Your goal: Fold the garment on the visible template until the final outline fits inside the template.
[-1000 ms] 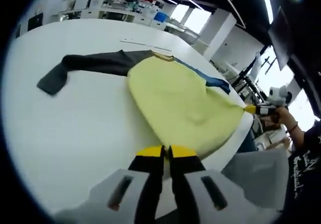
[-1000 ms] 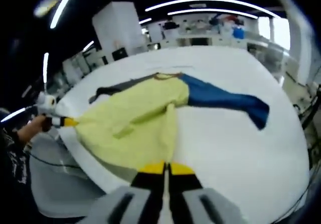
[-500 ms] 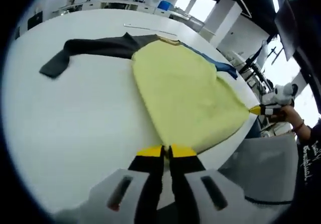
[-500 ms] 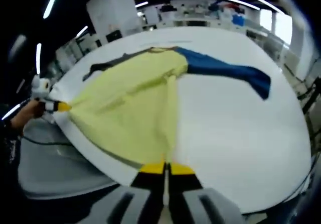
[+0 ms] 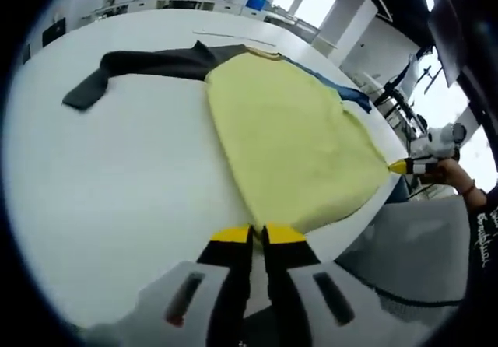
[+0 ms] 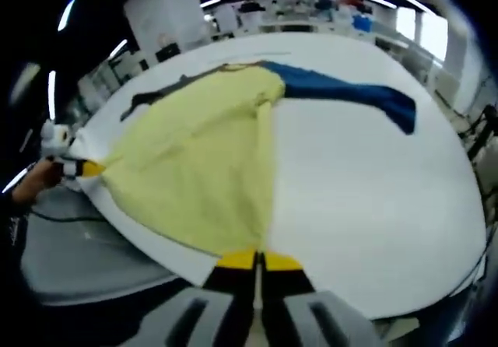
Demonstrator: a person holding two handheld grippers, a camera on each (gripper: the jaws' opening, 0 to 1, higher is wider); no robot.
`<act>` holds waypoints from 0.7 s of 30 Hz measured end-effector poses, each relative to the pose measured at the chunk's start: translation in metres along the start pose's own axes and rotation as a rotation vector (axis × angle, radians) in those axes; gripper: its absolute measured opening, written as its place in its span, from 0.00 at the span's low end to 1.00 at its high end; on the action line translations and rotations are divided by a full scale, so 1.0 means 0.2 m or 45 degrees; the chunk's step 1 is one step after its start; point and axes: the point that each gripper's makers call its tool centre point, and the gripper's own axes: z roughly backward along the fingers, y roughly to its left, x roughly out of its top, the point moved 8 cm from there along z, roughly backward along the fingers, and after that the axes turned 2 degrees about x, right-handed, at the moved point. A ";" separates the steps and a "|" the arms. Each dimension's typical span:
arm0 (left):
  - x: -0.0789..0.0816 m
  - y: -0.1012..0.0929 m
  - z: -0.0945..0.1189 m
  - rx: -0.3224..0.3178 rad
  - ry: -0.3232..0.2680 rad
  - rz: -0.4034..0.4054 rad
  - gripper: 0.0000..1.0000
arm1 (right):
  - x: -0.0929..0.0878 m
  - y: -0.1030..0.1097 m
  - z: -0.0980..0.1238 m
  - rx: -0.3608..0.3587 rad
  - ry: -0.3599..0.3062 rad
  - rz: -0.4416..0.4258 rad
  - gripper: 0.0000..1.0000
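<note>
Yellow garment [image 5: 292, 141] — taut, flat (one blue sleeve [image 6: 350, 94], one dark).

Two fisheye views, both ours, each set low at the near edge of the white table [image 5: 117, 199] and facing the far side. Left gripper view: from the garment's [image 5: 288, 141] near left hem corner, close. Right gripper view: from its near right hem corner, close. Shared: the garment [image 6: 202, 160], the table [image 6: 366, 207], the far shelving.
</note>
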 end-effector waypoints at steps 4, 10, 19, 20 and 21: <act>-0.01 0.01 0.01 -0.029 -0.008 -0.009 0.10 | 0.01 0.00 0.00 0.032 -0.036 -0.049 0.00; -0.03 0.00 0.01 -0.025 0.004 -0.053 0.14 | 0.02 0.02 -0.01 0.061 -0.057 -0.099 0.01; 0.01 0.00 -0.04 -0.066 0.005 -0.268 0.16 | 0.01 0.01 -0.03 0.045 -0.043 -0.139 0.00; 0.02 -0.01 -0.05 -0.063 0.005 -0.243 0.15 | 0.01 0.01 -0.03 0.045 -0.045 -0.139 0.00; 0.02 -0.02 -0.05 -0.083 0.021 -0.252 0.14 | 0.01 0.01 -0.03 0.044 -0.045 -0.138 0.00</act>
